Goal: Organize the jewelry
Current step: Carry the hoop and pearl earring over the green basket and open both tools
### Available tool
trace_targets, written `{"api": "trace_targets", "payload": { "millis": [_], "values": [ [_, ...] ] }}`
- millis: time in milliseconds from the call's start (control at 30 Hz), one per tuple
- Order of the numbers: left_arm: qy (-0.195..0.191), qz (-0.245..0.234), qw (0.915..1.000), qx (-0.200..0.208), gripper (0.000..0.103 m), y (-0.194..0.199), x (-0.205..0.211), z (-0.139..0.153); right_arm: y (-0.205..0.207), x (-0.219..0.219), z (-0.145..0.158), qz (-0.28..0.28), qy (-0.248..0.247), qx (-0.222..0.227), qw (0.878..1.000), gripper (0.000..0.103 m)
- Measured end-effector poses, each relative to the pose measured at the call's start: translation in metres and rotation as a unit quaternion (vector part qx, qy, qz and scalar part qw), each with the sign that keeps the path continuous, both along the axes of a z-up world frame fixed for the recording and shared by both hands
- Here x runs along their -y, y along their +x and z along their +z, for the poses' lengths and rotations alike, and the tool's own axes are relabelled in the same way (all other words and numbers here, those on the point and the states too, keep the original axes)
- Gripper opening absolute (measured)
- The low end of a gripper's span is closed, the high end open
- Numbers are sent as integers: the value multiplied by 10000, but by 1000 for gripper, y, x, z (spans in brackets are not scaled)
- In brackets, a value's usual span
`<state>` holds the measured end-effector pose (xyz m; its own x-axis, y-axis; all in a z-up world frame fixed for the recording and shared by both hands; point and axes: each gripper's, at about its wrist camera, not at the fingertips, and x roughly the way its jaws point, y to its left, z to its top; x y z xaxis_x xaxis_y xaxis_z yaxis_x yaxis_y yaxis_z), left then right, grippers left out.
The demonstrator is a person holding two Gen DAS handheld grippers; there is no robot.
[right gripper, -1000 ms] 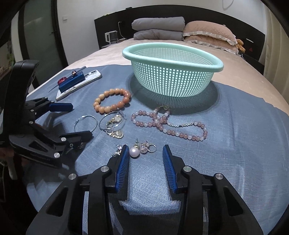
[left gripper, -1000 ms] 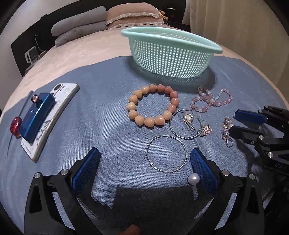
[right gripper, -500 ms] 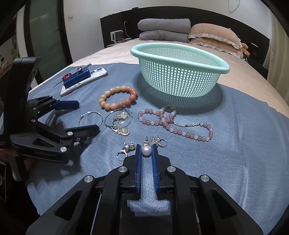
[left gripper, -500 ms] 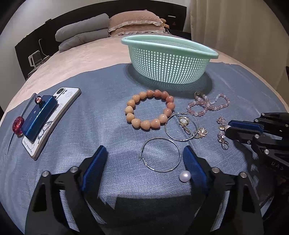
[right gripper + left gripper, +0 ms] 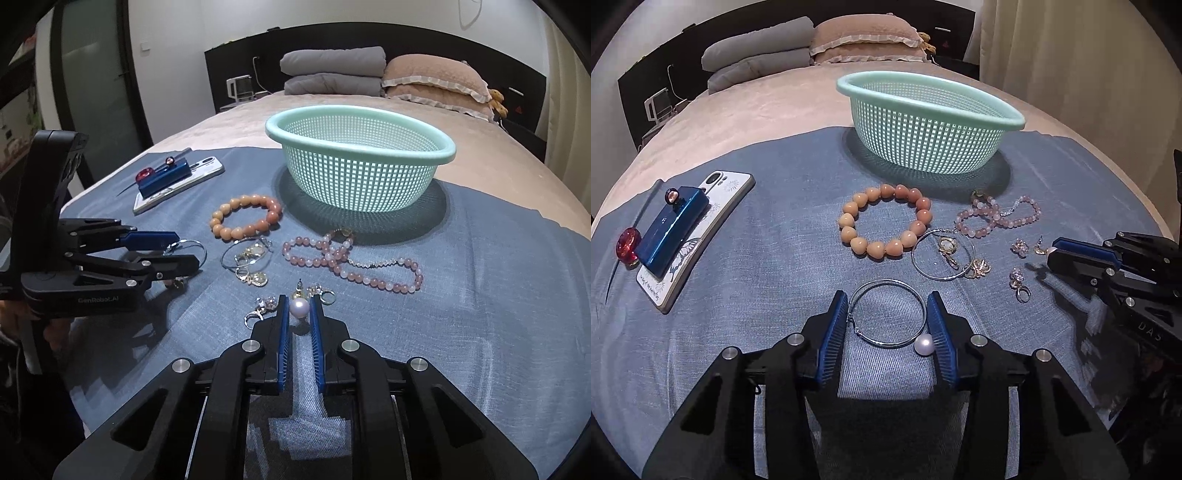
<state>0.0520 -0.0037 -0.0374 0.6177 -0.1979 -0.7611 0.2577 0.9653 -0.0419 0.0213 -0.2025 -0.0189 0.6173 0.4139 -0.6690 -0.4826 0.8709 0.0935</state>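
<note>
Change: both claws have been narrowing; the left claw [image 5: 888, 317] has drawn in from wide around the hoop earring [image 5: 886, 314], and the right claw [image 5: 298, 314] has pressed in on the pearl earring [image 5: 299, 308].
Left claw: partly spread, its jaws have just been closing, with the hoop earring between them and a loose pearl [image 5: 922, 346] just inside the right-hand pad; whether the pads already press the hoop I cannot tell.
Far left of the left claw: a phone [image 5: 696, 236] with a blue box [image 5: 674, 229] and a red stone [image 5: 628, 246] on it, lying apart from the jewelry.
Ahead of the left claw: orange bead bracelet [image 5: 884, 221], and to its right a second hoop [image 5: 943, 254] with gold charms lying in it.
Ahead of the right claw: pink bead necklace [image 5: 351, 260] and, beyond it, the green basket [image 5: 360, 129], standing on the blue cloth [image 5: 498, 295] spread over the bed.
Right claw: nearly pressed together, pinching the pearl earring at its tips, low over the cloth; small crystal earrings [image 5: 266, 304] lie just to either side.
Done: nothing visible through the basket's mesh, so I judge sorting has barely begun.
Left: both bracelets of beads, both hoops, the charms and the small earrings lie loose on the cloth.
</note>
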Motion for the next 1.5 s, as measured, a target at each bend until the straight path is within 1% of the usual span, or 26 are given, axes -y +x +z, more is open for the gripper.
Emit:
{"api": "trace_targets", "payload": {
  "millis": [67,200,233,333,400,467,567,633,700,767,800,867,900,967,1033,1100,1233,1400,1467,1500],
  "values": [
    [6,-45,10000,15,45,-3,0,9,-4,1,7,11,41,109,9999,11],
    [194,-216,9995,158,45,-8,7,37,-6,5,30,-72,151,305,9994,11],
    [173,-251,9993,215,45,-8,8,46,-8,7,38,-95,190,405,9990,11],
    [-108,-235,9991,325,45,-1,9,71,-6,16,67,-204,434,607,9970,11],
    [-202,-211,9986,442,45,9,12,87,0,22,87,-317,519,770,9952,11],
    [-215,-269,9979,541,45,17,18,100,8,26,105,-395,567,912,9934,11],
    [-185,-312,9973,642,45,35,26,117,27,33,124,-546,757,987,9907,11],
    [-200,-306,9969,691,45,48,27,124,44,35,129,-602,863,946,9899,11],
    [-189,-321,9968,705,45,62,29,127,59,32,128,-638,866,943,9897,11],
    [-157,-318,9969,703,45,79,31,125,77,29,120,-682,891,860,9900,11],
    [-211,-302,9971,660,45,87,31,123,84,28,114,-729,881,794,9903,11],
    [-371,-256,9977,511,45,102,30,113,96,26,100,-798,904,605,9909,11],
    [-387,-255,9980,433,45,107,31,107,99,26,94,-828,876,557,9911,11],
    [-292,-286,9986,323,45,114,34,94,107,24,82,-892,748,452,9922,11],
    [-216,-301,9990,236,45,118,35,83,110,25,73,-920,710,369,9925,11],
    [-179,-316,9991,200,45,119,35,78,111,25,69,-949,662,361,9926,11],
    [-293,-273,9990,198,45,121,34,78,112,26,63,-957,706,314,9924,11],
    [-215,-292,9989,284,46,121,40,78,112,27,62,-985,681,371,9921,11],
    [-237,-326,9987,322,46,121,41,78,115,32,61,-1034,811,357,9907,12],
    [-217,-328,9986,347,49,121,41,78,116,36,60,-1108,887,348,9893,15]
  ]
}}
